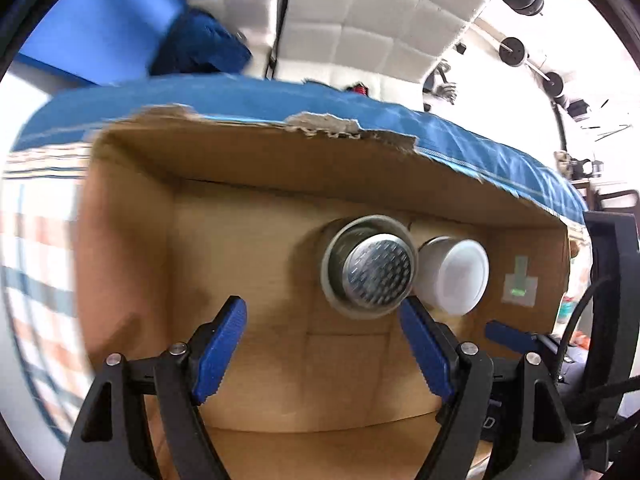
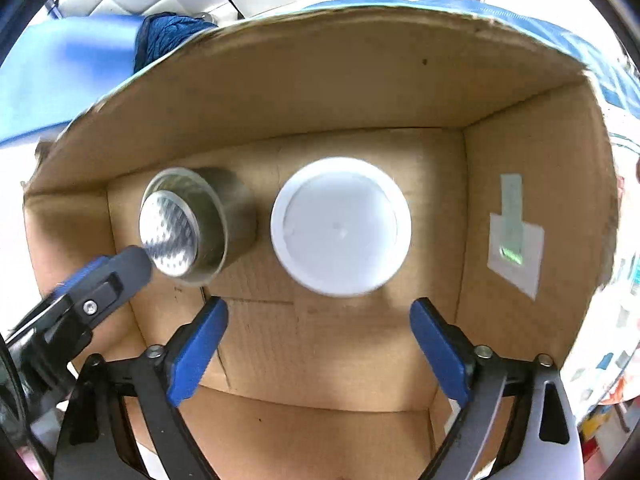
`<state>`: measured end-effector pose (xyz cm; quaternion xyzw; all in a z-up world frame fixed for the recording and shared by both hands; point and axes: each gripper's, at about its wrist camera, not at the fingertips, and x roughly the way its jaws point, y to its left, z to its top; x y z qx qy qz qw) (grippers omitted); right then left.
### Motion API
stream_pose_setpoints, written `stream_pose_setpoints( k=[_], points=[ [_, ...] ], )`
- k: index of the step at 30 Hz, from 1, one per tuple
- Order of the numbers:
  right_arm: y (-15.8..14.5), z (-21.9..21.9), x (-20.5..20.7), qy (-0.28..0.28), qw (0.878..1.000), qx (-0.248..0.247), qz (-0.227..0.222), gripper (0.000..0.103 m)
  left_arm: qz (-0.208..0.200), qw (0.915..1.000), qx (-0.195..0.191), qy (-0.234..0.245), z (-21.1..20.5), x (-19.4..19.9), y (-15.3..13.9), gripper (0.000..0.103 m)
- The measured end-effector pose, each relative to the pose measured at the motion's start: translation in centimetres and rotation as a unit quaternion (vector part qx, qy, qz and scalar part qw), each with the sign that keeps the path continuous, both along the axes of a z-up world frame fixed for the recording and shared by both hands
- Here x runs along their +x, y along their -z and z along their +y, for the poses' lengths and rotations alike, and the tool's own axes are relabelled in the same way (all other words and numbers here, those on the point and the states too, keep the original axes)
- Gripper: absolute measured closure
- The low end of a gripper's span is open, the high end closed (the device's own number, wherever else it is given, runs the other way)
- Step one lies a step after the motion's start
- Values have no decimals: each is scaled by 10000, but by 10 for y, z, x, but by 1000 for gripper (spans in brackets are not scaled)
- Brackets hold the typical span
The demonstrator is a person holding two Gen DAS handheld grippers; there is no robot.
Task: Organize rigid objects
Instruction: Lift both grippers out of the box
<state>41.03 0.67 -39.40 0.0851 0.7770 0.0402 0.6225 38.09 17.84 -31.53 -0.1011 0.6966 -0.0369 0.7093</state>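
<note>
A steel cup [image 1: 370, 266] with a dimpled bottom stands in a cardboard box [image 1: 240, 168]; it also shows in the right wrist view [image 2: 184, 226]. A white plastic tub [image 1: 454, 276] with a lid stands right beside it, large in the right wrist view [image 2: 341, 226]. My left gripper [image 1: 322, 314] is open and empty above the box floor, left of the cup. My right gripper [image 2: 319, 314] is open and empty just in front of the white tub. The left gripper's finger [image 2: 108, 276] reaches the cup's near edge.
The box [image 2: 360, 92] sits on a blue-covered bed [image 1: 280, 98]. A label [image 2: 514, 240] is stuck on the box's right wall. A dark blue cloth [image 2: 168, 34] lies behind the box. A white padded headboard [image 1: 360, 20] is beyond.
</note>
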Motion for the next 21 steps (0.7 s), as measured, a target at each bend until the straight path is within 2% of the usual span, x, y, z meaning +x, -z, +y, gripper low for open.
stream_pose_setpoints(
  k=[3,10,17,21],
  points=[
    [-11,7,-11,-86,9998,-104,-126,0,-253,9995,195,55,-2,-15,-21,25],
    [-59,17,-50,-161,9971,-343,-666,0,-902,9950,417,106,-4,-63,-73,25],
    [-124,-1,-102,-257,9906,-451,-1266,0,-1289,9904,481,99,-12,-94,-100,25],
    [-145,-6,-127,-258,9883,-371,-1454,0,-1474,9877,494,158,-17,-116,-116,25]
  ],
)
